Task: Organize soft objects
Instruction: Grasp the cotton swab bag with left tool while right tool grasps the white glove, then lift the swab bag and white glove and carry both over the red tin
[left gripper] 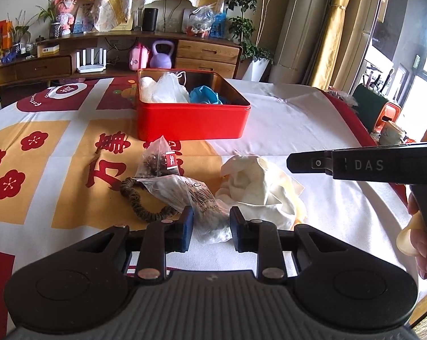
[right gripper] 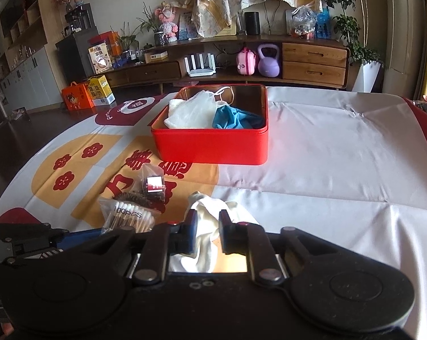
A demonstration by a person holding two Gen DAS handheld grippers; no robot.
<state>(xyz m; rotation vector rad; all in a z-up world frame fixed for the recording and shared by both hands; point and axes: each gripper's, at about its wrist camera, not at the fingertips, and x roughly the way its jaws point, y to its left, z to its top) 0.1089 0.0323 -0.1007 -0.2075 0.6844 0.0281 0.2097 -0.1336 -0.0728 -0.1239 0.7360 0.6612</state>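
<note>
My left gripper [left gripper: 212, 232] is shut on the near end of a clear bag of cotton swabs [left gripper: 190, 195], which lies low on the tablecloth. A brown hair scrunchie [left gripper: 139, 204] and a pyramid tea bag [left gripper: 159, 158] lie just beyond it. To the right is a crumpled white cloth [left gripper: 259, 189]. In the right wrist view, my right gripper [right gripper: 209, 232] stands open with the white cloth [right gripper: 205, 215] between its fingers and a gap at the right pad. Farther back, the open red tin [right gripper: 210, 147] holds white mesh items and a blue cloth [right gripper: 236, 119].
A printed red, yellow and white tablecloth [left gripper: 298, 119] covers the table. A hand [left gripper: 423, 243] holds the right gripper's handle at the right edge. Cups and an orange object [left gripper: 389, 119] sit past the table's right edge. A wooden sideboard [right gripper: 312, 62] lines the back wall.
</note>
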